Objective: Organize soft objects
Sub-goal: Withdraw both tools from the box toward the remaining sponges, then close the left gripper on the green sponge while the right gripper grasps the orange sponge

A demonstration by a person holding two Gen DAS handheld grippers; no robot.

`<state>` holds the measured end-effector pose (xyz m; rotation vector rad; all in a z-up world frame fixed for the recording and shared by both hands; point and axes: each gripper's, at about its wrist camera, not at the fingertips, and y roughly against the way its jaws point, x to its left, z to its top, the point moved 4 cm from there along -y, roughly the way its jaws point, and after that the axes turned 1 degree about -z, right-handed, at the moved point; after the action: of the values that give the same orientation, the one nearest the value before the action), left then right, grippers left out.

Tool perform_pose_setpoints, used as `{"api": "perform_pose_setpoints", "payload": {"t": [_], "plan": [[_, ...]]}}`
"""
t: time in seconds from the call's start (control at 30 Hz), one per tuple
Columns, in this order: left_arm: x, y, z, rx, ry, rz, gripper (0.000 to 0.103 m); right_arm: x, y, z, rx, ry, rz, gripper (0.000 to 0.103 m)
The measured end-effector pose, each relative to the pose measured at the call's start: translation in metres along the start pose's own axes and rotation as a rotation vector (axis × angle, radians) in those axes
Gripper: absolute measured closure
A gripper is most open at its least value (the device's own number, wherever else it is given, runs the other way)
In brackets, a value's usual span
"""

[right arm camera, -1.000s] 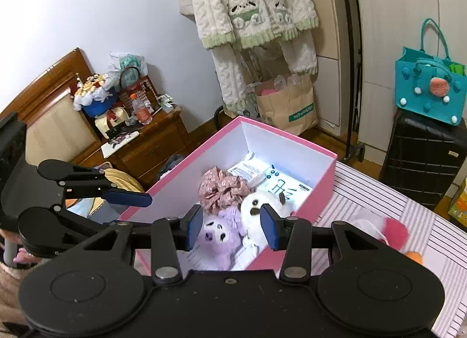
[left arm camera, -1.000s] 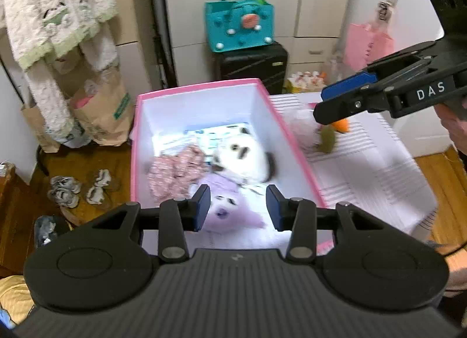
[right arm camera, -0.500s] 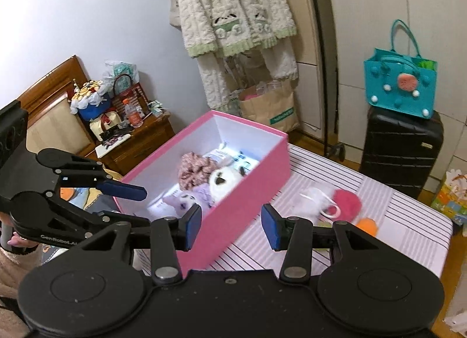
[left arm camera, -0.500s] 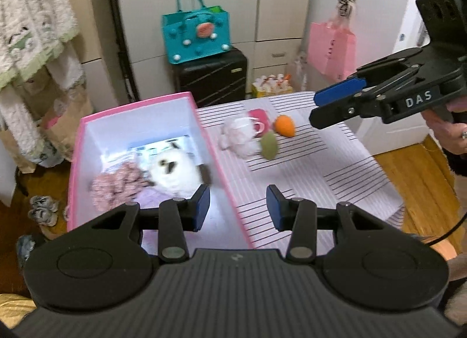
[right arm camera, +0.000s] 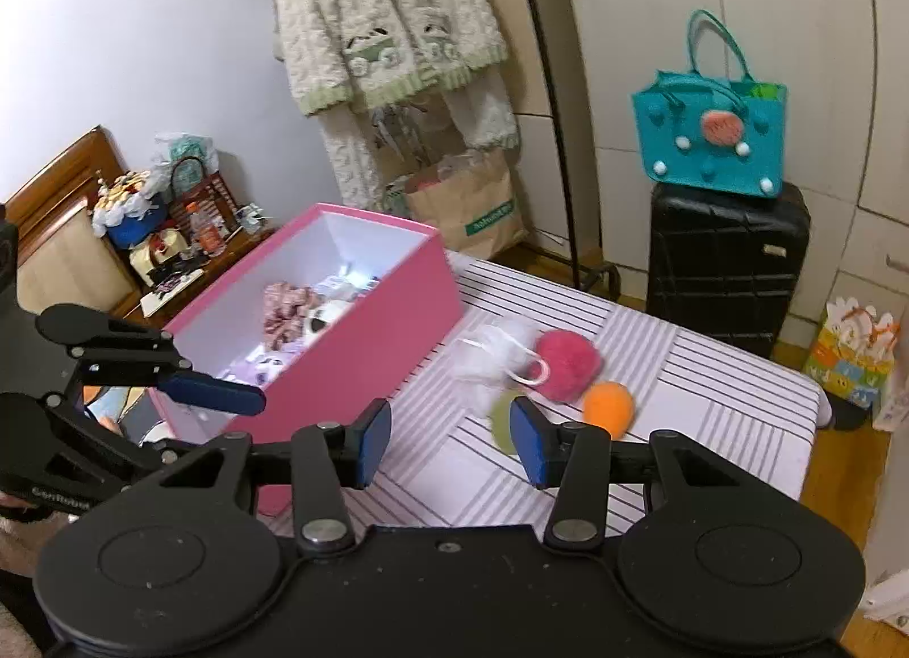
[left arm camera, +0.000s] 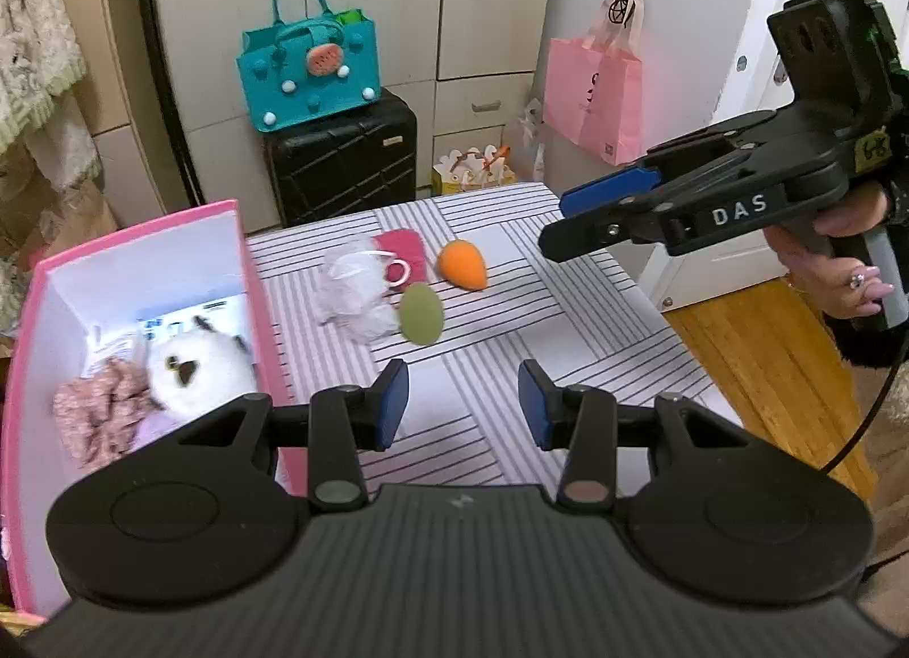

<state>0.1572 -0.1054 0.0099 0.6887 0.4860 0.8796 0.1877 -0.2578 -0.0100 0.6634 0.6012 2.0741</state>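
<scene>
Left gripper [left arm camera: 463,402], blue-padded jaws spread wide, nothing between them, poised above bare striped tablecloth [left arm camera: 568,328] just right of pink box [left arm camera: 258,283]

Right gripper [right arm camera: 449,439], likewise gaping and empty, aimed over the table toward the loose items; same tool seen side-on from the left wrist view, raised above the table's far right edge, held in a hand [left arm camera: 841,260]

Inside pink box: white plush toy [left arm camera: 196,362] with dark face markings, pink floral scrunchie [left arm camera: 99,413] just beside it, a lilac plush partly hidden behind the left gripper's body, printed packets [right arm camera: 346,283] at the far end

On tablecloth, outside the box and near its right wall: white mesh pouf [left arm camera: 355,294], magenta puff [right arm camera: 568,365] touching it, olive-green egg-shaped sponge [left arm camera: 420,314] just in front, orange teardrop sponge [left arm camera: 461,264] slightly apart to the right

Background: teal felt tote [left arm camera: 309,75] atop black suitcase [left arm camera: 341,158], pink paper bag [left arm camera: 593,98] hung on cupboard, fleecy garments [right arm camera: 386,21] on rack
</scene>
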Motion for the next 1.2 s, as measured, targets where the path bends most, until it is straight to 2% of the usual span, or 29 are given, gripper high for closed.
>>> {"api": "perform_pose_setpoints", "payload": {"t": [0.3,0.53,0.73,0.87,1.07,1.2], "plan": [[-0.004,-0.044,0.007,-0.018,0.051,0.042,0.061,-0.048,-0.02,-0.008,0.01,-0.041,-0.011,0.051],[-0.001,-0.08,0.004,0.01,0.119,0.037,0.061,-0.078,-0.044,-0.02,0.014,-0.026,-0.019,0.051],[0.004,-0.102,0.001,0.006,0.156,0.074,0.061,-0.095,-0.066,-0.033,0.006,0.001,-0.012,0.051],[0.006,-0.115,0.001,-0.011,0.193,0.083,0.061,-0.102,-0.078,-0.04,-0.026,0.028,-0.016,0.051],[0.007,-0.142,0.0,-0.023,0.224,0.149,0.061,-0.107,-0.096,-0.046,-0.113,0.108,-0.045,0.051],[0.009,-0.154,-0.003,-0.032,0.233,0.193,0.061,-0.106,-0.109,-0.047,-0.123,0.159,-0.052,0.047]]}}
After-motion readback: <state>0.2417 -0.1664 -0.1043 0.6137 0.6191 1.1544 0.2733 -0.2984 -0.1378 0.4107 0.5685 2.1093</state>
